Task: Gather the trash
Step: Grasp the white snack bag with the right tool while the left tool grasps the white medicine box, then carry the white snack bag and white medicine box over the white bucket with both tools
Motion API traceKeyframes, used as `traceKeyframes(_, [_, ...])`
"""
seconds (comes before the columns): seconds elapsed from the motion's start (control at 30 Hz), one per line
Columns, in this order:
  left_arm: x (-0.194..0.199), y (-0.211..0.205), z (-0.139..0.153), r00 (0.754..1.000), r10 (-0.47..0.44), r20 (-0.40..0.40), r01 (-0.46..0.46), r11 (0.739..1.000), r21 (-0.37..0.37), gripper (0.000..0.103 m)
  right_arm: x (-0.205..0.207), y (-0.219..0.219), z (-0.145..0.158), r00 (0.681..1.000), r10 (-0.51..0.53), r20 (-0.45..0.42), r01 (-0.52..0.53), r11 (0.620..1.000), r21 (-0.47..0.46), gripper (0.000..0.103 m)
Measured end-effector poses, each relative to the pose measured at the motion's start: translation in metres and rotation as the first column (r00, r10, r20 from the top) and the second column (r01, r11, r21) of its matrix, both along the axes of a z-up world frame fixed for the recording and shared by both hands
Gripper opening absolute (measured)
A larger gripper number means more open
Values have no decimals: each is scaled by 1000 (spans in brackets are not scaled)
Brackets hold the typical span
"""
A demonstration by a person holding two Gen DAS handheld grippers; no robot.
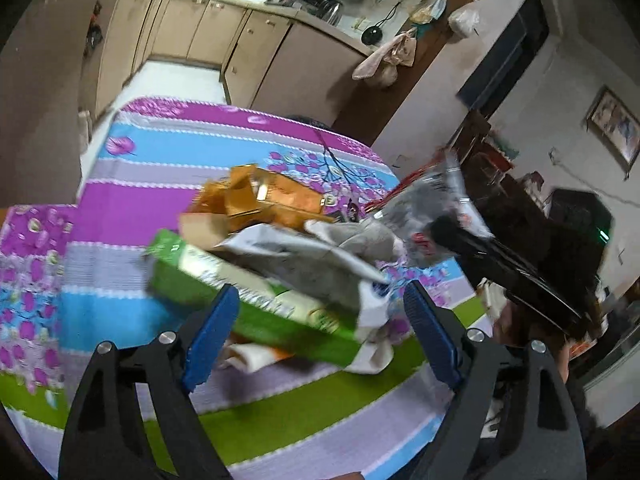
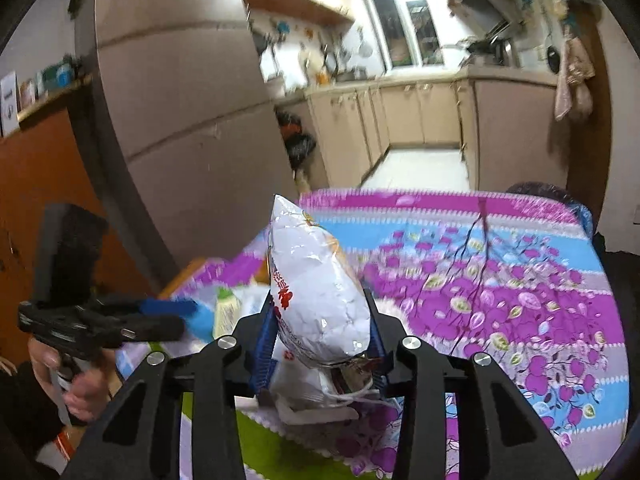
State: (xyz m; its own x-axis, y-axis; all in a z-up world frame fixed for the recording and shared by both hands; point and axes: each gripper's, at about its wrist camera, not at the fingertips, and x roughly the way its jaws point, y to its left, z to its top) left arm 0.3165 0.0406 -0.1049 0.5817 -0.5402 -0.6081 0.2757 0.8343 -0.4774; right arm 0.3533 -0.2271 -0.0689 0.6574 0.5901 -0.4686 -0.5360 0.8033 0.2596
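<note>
A table covered by a striped floral cloth (image 1: 168, 184) is seen in both views. On it, a heap of trash is gathered: a green carton (image 1: 248, 300), crumpled white wrappers (image 1: 304, 256) and an orange-gold box (image 1: 272, 200) at 12 o'clock from the carton. The left gripper (image 1: 320, 320) is held spread wide above the near end of the carton, its blue pads (image 1: 212, 336) at 9 and 3 o'clock of it; whether the carton is touched cannot be told.

In the right wrist view, a white crinkled bag (image 2: 320, 292) is pinched between the fingers of the right gripper (image 2: 320, 344) and stands upright. The other gripper is seen at 9 o'clock. Kitchen cabinets (image 2: 420, 112) are seen at 12 o'clock.
</note>
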Motion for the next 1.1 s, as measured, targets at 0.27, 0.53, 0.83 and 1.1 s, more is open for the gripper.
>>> traceKeyframes(0.27, [32,-29,3,991,53,-123,-45,997,70,81,-22,-27,9,997,-70,17,69,997,41,41])
traceKeyframes(0.53, [44,-42,-11,975,108,-196,-84,988,127,47,-32,-39,3,995,-103,2,103,993,65,41])
traceKeyframes(0.83, [29,-38,-5,981,149,-127,-136,985,108,20,-53,-38,9,991,-134,16,132,989,73,41])
traceKeyframes(1.1, [-18,-35,37,983,160,93,-172,976,136,19,-77,-26,23,980,-174,97,172,985,35,41])
